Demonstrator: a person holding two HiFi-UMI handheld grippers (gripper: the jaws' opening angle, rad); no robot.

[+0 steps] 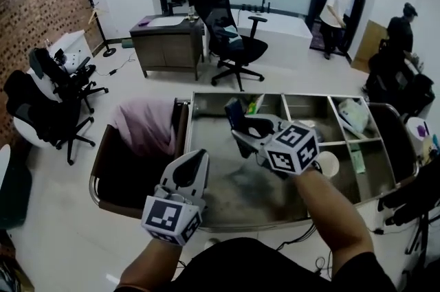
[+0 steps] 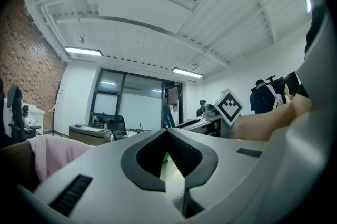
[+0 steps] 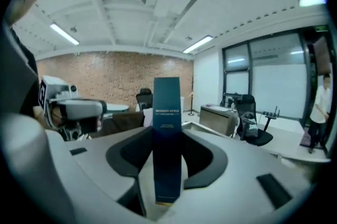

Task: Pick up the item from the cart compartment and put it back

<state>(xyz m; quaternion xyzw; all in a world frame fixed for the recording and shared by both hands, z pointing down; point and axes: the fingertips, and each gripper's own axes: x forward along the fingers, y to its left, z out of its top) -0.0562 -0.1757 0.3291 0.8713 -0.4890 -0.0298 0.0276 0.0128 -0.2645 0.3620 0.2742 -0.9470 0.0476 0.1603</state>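
Blue box: tall, slim, dark carton, clamped upright between the right gripper's jaws, pads pressing on both its sides, lower end down in the gap. In the head view the blue box is up off the cart, showing over its far-left compartment, with the right gripper behind it and pointing away from the person.

Metal cart: big open section near the person, a row of smaller compartments along the far side. Brown bin sits just left of the cart with a pink cloth heaped in it. Wooden desk and black office chair stand well behind the cart; two people are at the back right.

Left gripper: held low over the cart's near-left corner, close to the brown bin, pointing level. In the left gripper view the left gripper has its jaw tips together, nothing between them.

Marker cubes: one on the right gripper, one on the left.

Small stuff: white bag in the far-right compartment, green item in a far compartment just right of the blue box, white round cup-like thing by the person's right forearm.
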